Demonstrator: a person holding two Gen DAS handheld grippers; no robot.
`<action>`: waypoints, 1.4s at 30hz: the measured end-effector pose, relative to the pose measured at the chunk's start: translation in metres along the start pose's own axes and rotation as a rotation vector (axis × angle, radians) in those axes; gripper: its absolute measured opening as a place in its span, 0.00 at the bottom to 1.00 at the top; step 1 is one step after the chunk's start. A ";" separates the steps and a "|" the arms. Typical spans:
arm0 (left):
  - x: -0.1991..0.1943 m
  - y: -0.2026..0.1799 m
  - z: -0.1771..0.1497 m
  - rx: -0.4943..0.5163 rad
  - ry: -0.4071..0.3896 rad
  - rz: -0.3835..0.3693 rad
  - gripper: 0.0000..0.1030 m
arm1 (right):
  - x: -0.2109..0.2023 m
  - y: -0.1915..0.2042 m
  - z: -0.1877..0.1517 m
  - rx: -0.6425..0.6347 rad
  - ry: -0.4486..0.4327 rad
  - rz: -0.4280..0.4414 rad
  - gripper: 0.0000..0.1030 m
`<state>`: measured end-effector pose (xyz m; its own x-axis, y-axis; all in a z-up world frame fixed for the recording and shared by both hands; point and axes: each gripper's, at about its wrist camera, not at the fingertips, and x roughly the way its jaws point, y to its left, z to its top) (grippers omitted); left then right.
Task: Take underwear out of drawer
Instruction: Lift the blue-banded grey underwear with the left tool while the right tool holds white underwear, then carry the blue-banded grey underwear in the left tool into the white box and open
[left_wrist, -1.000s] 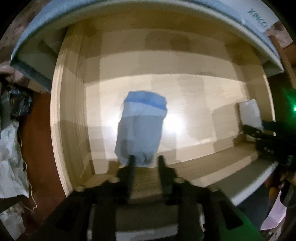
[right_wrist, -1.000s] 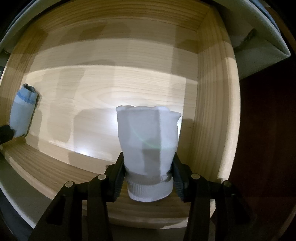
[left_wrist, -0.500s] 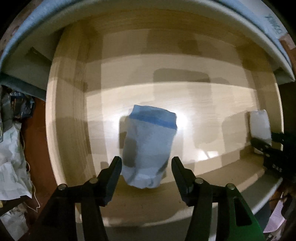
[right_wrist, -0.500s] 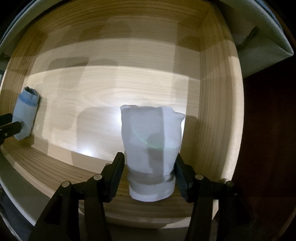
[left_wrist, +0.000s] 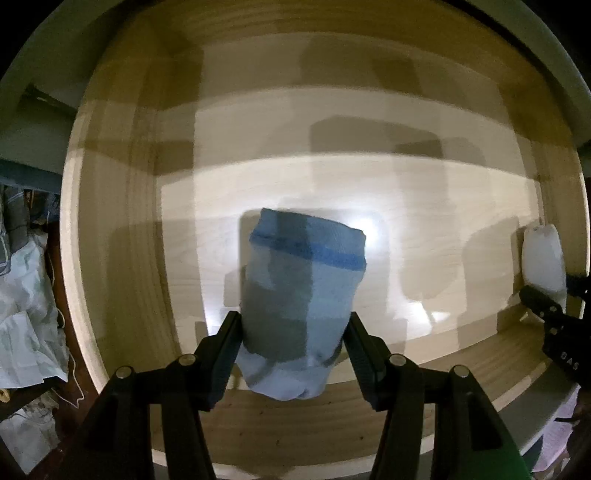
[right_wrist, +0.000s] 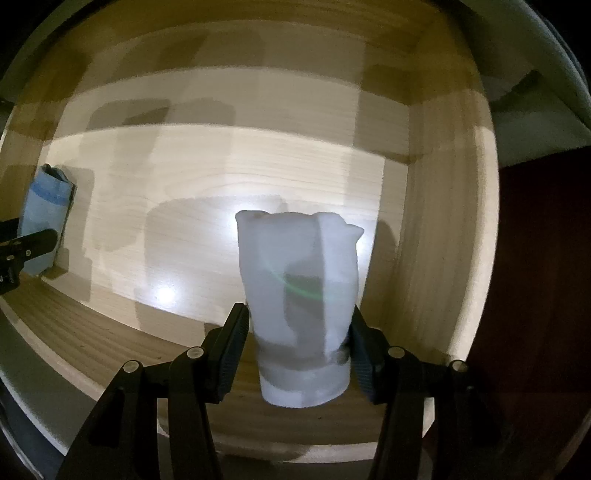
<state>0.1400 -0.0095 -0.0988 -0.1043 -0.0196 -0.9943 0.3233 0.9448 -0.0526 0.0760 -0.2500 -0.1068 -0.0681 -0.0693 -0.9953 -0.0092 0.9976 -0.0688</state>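
In the wooden drawer lie two rolled bundles of underwear. The left gripper points down over the blue roll, its jaws spread wide to either side, pads at the cloth's flanks; whether they press yet cannot be told. Straddling the roll this way looks like the setup for a squeeze. The right gripper flanks the white roll near the drawer's right wall, pads against its sides, apparently gripping it for lifting out.
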 end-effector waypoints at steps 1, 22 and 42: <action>-0.001 0.000 0.000 0.002 -0.006 -0.001 0.55 | 0.003 0.005 0.002 -0.007 0.004 0.002 0.48; -0.018 0.007 -0.019 -0.026 -0.060 -0.049 0.41 | 0.011 -0.007 0.021 0.025 0.038 0.039 0.39; -0.115 0.016 -0.052 -0.005 -0.254 -0.050 0.41 | 0.013 -0.008 -0.004 0.037 0.014 0.003 0.35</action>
<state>0.1083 0.0245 0.0191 0.1199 -0.1478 -0.9817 0.3186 0.9423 -0.1029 0.0717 -0.2587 -0.1186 -0.0816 -0.0660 -0.9945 0.0278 0.9973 -0.0684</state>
